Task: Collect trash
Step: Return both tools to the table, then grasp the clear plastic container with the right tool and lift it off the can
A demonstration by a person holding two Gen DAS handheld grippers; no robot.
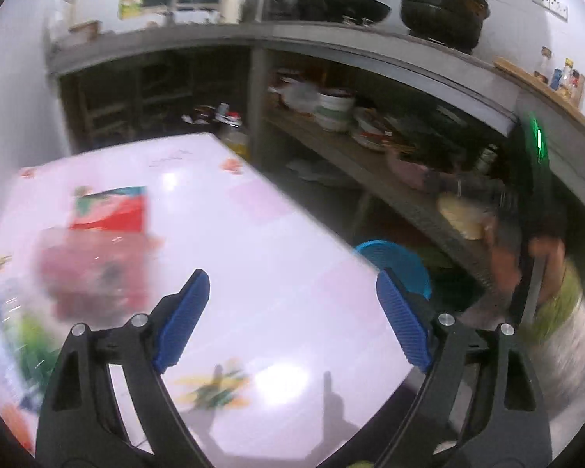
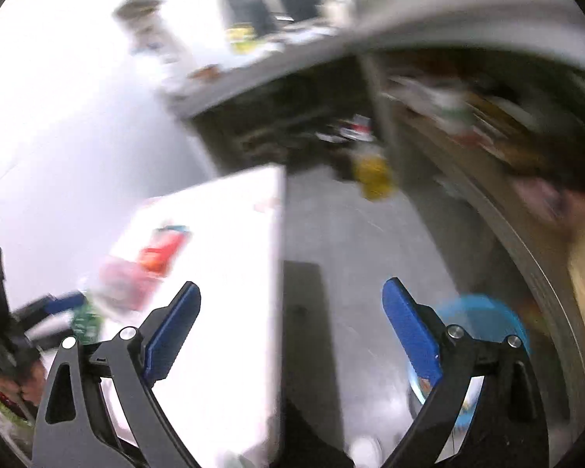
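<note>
Nearest the lens: left gripper (image 1: pixel 292 277), spread wide, gripping nothing. Hangs over the bench (image 1: pixel 277 241), aimed across its glossy white top. Same with right gripper (image 2: pixel 290 282): wide apart, empty, straddling the bench edge with floor (image 2: pixel 331 234) showing beyond it.

Looks like the reach stage, with no piece of trash in either gripper yet. Heavy blur in both views, so fine detail is not readable.

Largest first in the room: grey concrete counter (image 1: pixel 370 45) wrapping two walls, with a shelf (image 1: pixel 351 156) below crowded with bowls and plates. On top, a lidded black pot (image 1: pixel 444 7) and a wok (image 1: pixel 351 6). Down on the floor by the bench corner, a blue basket (image 1: pixel 397 257), probably the place for the trash.

On the bench, trash lies to the left: a pink bag (image 1: pixel 93 273) just ahead of the left finger, touching or overlapping a red wrapper (image 1: pixel 113 210) behind it; cannot tell which lies on top. Closer in, between the fingers, a small green-yellow wrapper (image 1: pixel 214 390), flat on the top.

Next move probably calls for dropping low over one flat piece, pinching a raised edge, then carrying it right to the basket. Thin film on a slick top likely slides instead of lifting.
</note>
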